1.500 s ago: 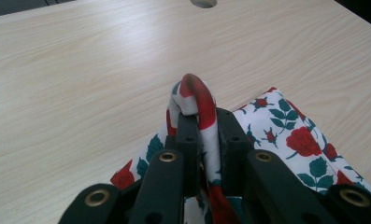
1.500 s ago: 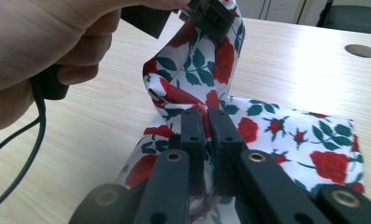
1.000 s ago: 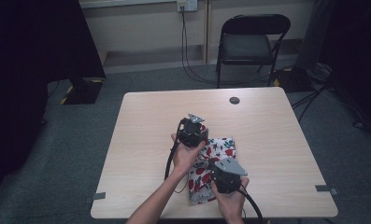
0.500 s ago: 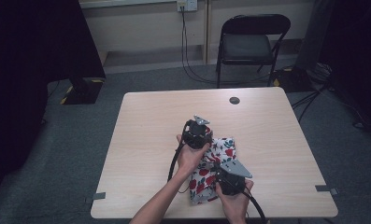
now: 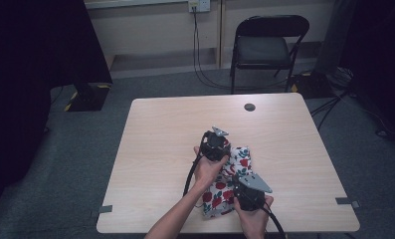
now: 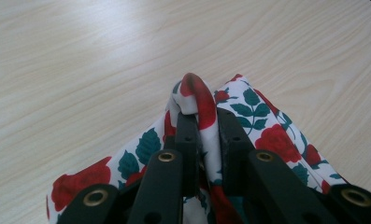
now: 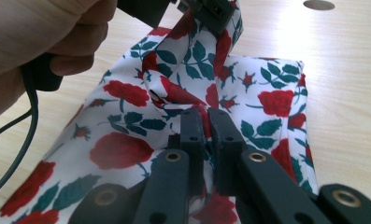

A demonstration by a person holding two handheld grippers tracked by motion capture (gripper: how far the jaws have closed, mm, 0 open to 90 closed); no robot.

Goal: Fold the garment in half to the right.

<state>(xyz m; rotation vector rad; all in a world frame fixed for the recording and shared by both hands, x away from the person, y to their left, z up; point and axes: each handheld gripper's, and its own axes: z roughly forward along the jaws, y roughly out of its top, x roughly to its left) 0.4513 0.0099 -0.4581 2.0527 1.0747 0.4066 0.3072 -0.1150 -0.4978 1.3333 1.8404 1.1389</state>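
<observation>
On table [image 5: 155,149], near its front edge, lay the rose-print cloth [image 5: 225,189]. Left gripper [image 5: 220,149] sat at the cloth's far end, jaws pinching a raised fold. Right gripper [image 5: 245,191] sat at the cloth's near end, jaws clamped on bunched fabric.

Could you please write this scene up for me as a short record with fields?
surface: wooden table
item: rose-print cloth, lying near the table's front edge
left gripper: shut on a fold of the cloth
right gripper: shut on a bunched fold of the cloth
hands: one on each gripper, coming in from the near side
also on table: round dark spot near the far edge
background: black folding chair behind the table
</observation>
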